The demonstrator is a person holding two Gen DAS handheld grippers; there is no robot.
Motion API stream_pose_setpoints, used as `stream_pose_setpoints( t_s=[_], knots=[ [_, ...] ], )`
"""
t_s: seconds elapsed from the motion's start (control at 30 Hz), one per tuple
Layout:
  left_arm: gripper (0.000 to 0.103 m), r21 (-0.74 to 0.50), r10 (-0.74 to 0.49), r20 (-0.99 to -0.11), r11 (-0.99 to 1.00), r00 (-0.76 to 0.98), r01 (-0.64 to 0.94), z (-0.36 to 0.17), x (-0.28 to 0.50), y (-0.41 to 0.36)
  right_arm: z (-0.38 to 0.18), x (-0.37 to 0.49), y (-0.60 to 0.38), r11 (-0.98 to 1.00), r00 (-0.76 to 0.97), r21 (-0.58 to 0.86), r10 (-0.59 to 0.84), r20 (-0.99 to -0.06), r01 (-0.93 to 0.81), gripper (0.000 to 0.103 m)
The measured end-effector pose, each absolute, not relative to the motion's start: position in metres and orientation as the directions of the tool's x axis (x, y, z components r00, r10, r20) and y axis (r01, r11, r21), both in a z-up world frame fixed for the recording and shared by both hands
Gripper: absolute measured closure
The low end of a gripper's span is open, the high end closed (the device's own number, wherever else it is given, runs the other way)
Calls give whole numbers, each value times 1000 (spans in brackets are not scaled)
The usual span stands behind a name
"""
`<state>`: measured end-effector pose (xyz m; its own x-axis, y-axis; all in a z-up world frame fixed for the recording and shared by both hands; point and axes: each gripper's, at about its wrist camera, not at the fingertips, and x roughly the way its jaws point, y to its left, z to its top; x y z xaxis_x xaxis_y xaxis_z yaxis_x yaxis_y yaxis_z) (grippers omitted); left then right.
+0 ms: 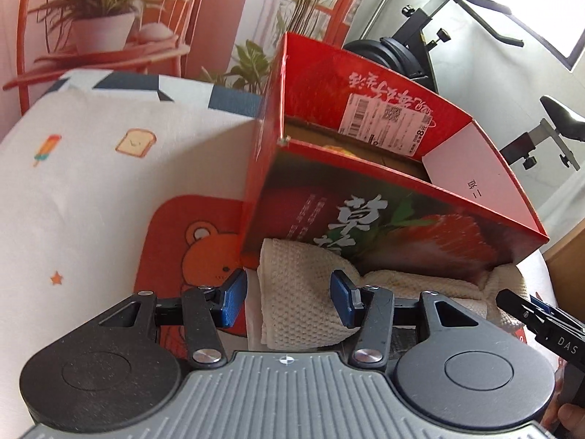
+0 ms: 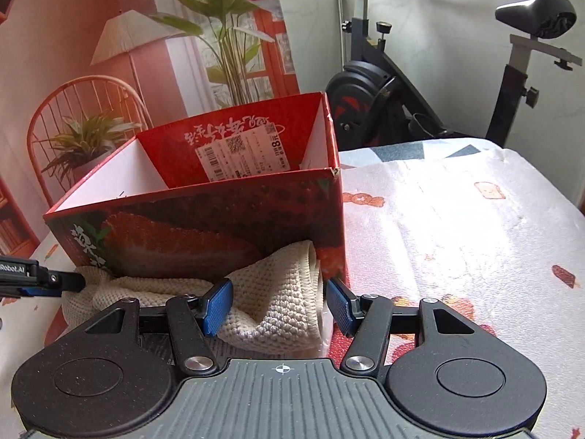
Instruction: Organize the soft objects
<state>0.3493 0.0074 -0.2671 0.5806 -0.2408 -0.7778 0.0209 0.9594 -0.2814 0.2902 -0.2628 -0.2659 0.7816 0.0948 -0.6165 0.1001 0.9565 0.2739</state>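
- Left wrist view: the left tool (image 1: 289, 301) has its blue pads spread, one on each side of a folded end of the cream knit cloth (image 1: 299, 292); neither pad is seen pressing it, so nothing is pinched yet.
- Right wrist view: the right tool (image 2: 279, 305) is spread the same way about the cloth's other end, its left pad touching or just beside the knit.
- The cloth lies on the surface, its long axis running left to right along the near wall of the red strawberry box (image 1: 402, 219) and touching it; each tool faces one end, so both are about equally near.
- The box stands open-topped just beyond the cloth, so I judge the coming move to be closing both tools, then lifting up and over that near wall.
- A red bear mat (image 1: 190, 245) lies beneath, on the patterned surface (image 1: 91, 183).
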Motion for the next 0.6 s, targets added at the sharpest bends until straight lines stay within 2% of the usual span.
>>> stream_pose_setpoints(
  t_s=[0.3,0.37,0.47,0.6],
  knots=[
    [53,-328,-275,-771,945,574,13,-274,348,7,-267,300,-259,950,771,303,132,-623,82,53],
    [75,-311,-276,-770,950,575,38,-270,344,4,-266,298,-260,945,772,315,138,-621,84,56],
    [89,-277,-250,-776,960,579,43,-264,337,-1,-264,294,-260,939,775,334,149,-614,83,64],
    [92,-257,-225,-770,966,597,34,-257,323,0,-256,284,-261,936,786,341,143,-601,91,86]
  ],
)
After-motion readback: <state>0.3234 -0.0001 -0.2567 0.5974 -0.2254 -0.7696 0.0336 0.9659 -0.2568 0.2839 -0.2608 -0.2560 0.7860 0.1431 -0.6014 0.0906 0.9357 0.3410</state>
